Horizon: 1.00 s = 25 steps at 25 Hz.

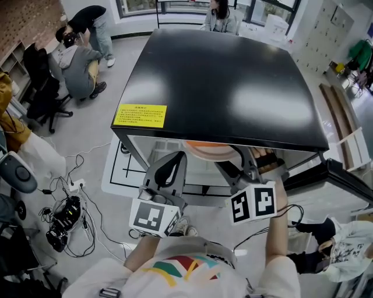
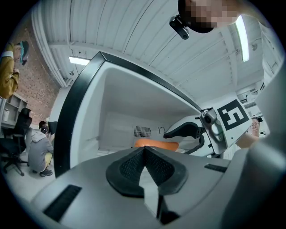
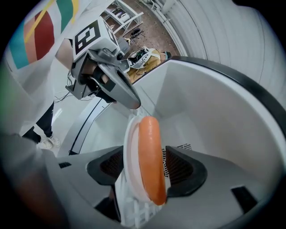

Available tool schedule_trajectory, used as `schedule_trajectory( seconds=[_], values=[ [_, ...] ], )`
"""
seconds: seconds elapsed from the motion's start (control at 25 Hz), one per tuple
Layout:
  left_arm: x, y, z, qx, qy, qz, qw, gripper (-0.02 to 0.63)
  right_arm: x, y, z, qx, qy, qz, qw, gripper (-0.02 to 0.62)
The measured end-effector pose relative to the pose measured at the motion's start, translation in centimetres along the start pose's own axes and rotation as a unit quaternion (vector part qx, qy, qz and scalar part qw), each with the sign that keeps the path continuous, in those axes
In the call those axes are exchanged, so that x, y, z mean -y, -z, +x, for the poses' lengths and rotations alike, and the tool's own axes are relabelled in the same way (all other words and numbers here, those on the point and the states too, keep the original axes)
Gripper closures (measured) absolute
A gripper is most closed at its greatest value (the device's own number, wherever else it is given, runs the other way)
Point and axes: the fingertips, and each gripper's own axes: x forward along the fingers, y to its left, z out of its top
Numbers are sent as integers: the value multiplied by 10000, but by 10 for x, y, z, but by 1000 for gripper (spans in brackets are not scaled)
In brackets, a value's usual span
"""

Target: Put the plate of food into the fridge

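The fridge (image 1: 221, 75) has a glossy black top and stands open towards me, white inside (image 2: 116, 103). A white plate (image 3: 131, 152) with a long orange sausage (image 3: 151, 156) is inside the opening, also seen as the plate (image 1: 210, 150) just under the top's front edge. My right gripper (image 3: 145, 164) has its jaws on either side of the plate, pads standing off it. A white slatted piece shows under the plate's near edge. My left gripper (image 2: 144, 150) is shut and empty, at the fridge mouth left of the plate (image 2: 156, 144). In the head view the left gripper (image 1: 170, 166) and the right gripper (image 1: 236, 160) sit side by side.
The fridge door (image 1: 344, 174) hangs open at the right. A yellow label (image 1: 140, 115) is on the top's front left. People (image 1: 81, 52) crouch at the far left by an office chair (image 1: 41, 93); another person (image 1: 220, 17) sits behind. Cables (image 1: 67, 221) lie on the floor.
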Motion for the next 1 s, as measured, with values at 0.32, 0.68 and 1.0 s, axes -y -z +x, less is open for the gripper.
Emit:
schedule_trajectory(
  seconds=[0.32, 0.68, 1.0],
  values=[
    [3, -1, 3, -5, 14, 17, 10000, 601, 6, -21, -8, 720, 22, 362, 9967, 184],
    [6, -7, -2, 49, 1, 55, 10000, 601, 13, -26, -24, 833, 337, 598, 9942, 184],
    [7, -10, -7, 85, -10, 58, 9999, 601, 19, -27, -45, 1153, 675, 1699, 9764, 187]
  ],
)
